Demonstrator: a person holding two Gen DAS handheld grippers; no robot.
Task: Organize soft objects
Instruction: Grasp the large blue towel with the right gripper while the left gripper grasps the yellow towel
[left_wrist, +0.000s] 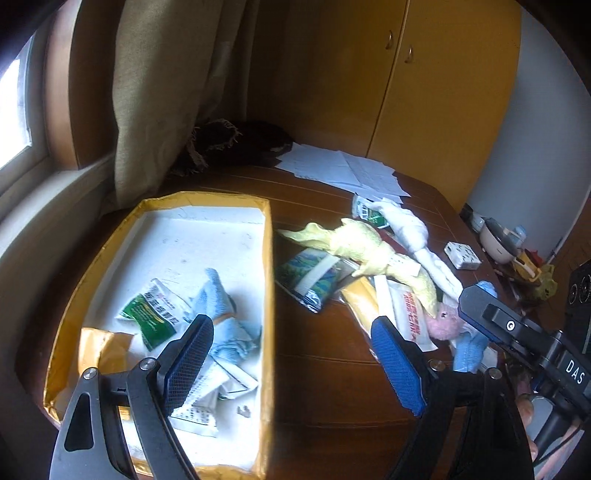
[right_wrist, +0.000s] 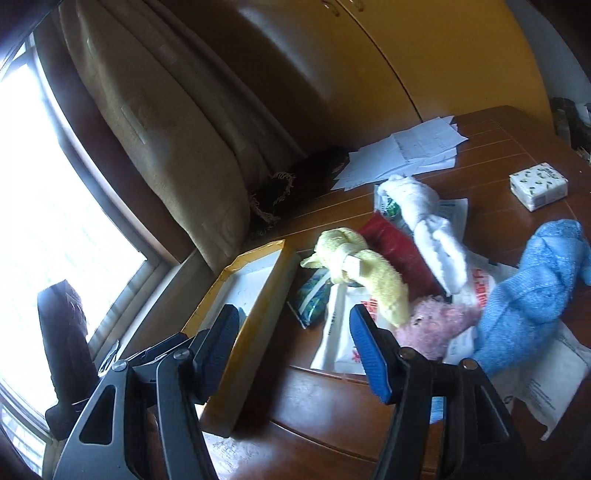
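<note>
A shallow yellow-rimmed box (left_wrist: 267, 280) with a white floor holds a light blue cloth (left_wrist: 225, 325), a green packet (left_wrist: 149, 314) and white sachets. My left gripper (left_wrist: 291, 356) hangs open above the box's right wall with nothing between its fingers. Right of the box lies a pile: a yellow towel (right_wrist: 364, 275), a white towel (right_wrist: 428, 225), a pink plush (right_wrist: 439, 321) and a blue cloth (right_wrist: 535, 284) over flat packets. My right gripper (right_wrist: 293, 338) is open and empty, above the table between the box (right_wrist: 258, 295) and the pile.
Loose papers (right_wrist: 406, 147) and a small tissue pack (right_wrist: 537, 186) lie farther back on the brown table (right_wrist: 332, 406). A curtain (left_wrist: 159, 92) and a window are on the left, with yellow cupboards (left_wrist: 424, 74) behind. The black frame of the right-hand tool (left_wrist: 517, 328) shows at the right.
</note>
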